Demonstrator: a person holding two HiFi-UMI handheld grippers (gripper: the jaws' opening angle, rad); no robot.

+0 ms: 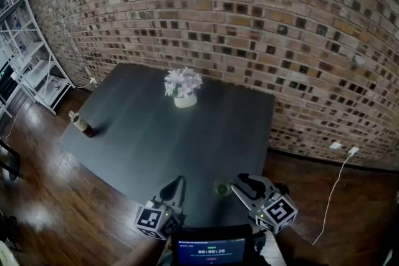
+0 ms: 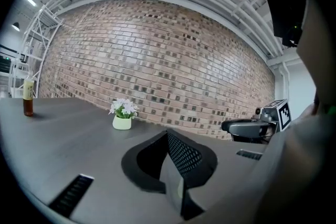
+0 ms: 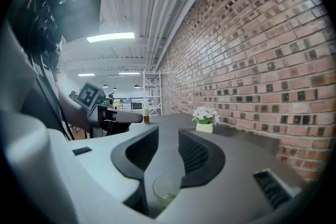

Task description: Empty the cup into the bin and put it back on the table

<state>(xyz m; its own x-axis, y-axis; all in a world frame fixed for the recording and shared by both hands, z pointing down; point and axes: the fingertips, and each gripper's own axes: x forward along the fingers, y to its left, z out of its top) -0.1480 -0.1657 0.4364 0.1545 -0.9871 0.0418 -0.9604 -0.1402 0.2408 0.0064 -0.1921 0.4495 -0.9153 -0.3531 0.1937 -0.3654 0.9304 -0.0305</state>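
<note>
Item: clear cup [image 3: 167, 191], standing upright on the dark table [image 1: 137, 134] at its near edge, right of centre, deep between the jaws of the right gripper [image 3: 169, 131]. The jaws are drawn in to about the cup's width and seem to bear on both its sides. A little pale matter lies in the cup's bottom, kind not discernible. Left gripper [image 2: 168, 136]: jaws together, nothing between them, resting low at the near edge just left of the cup. Progress, as judged: only the taking-up is in hand. The cup is not lifted, still holds its contents, and the emptying and the return to the table are both left. No bin appears in any view. Surface: matt dark grey top, mostly bare, bearing a small pot of white flowers [image 1: 184, 99] towards the far middle and a brown bottle [image 1: 79, 123] at the far left edge. Room: curved-looking brick wall [image 1: 249, 22] behind and to the right, dark wooden floor [image 1: 56, 196], white metal shelving [image 1: 31, 53] at the far left, and a white cable [image 1: 333, 190] trailing over the floor at the right.
</note>
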